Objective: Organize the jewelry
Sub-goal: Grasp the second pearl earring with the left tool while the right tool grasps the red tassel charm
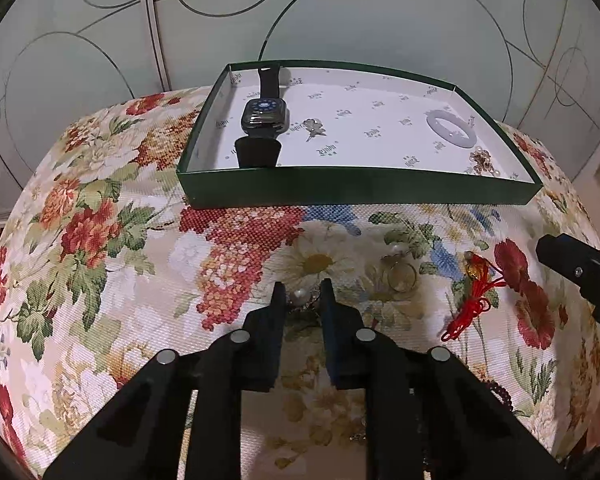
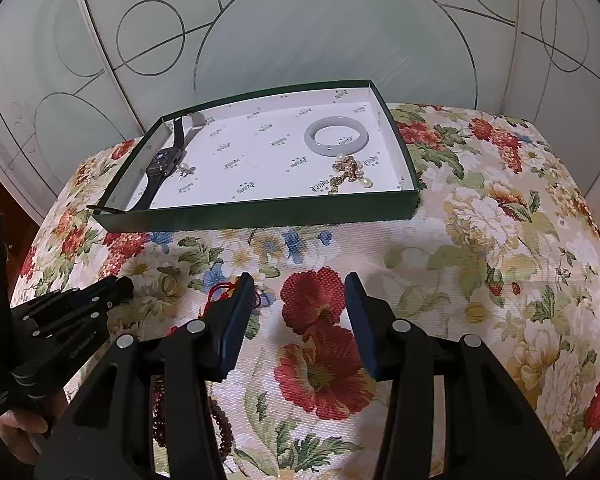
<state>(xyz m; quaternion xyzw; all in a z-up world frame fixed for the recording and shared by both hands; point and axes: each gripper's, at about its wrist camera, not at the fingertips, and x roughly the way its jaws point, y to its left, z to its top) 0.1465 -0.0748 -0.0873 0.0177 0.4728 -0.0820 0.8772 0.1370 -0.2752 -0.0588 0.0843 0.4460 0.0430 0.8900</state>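
Observation:
A green tray [image 1: 356, 192] [image 2: 260, 216] with white lining holds a black smartwatch [image 1: 264, 114] [image 2: 162, 164], a small brooch [image 1: 314, 128], a pale jade bangle [image 1: 452, 128] [image 2: 336, 135] and a gold pearl chain [image 1: 482, 160] [image 2: 350, 172]. My left gripper [image 1: 303, 298] sits low on the floral cloth, its jaws narrowly apart around a pearl piece [image 1: 300, 296]. A pearl ring [image 1: 400, 274] [image 2: 168, 282] and a red-cord charm [image 1: 476, 292] [image 2: 220, 294] lie to its right. My right gripper [image 2: 300, 292] is open and empty above the cloth.
The floral cloth [image 1: 100, 240] [image 2: 500, 260] covers a rounded seat. Dark red beads [image 2: 160, 412] lie near its front edge. A pale patterned glass wall [image 1: 340, 20] stands behind the tray. The left gripper's body [image 2: 60, 320] shows at the left of the right wrist view.

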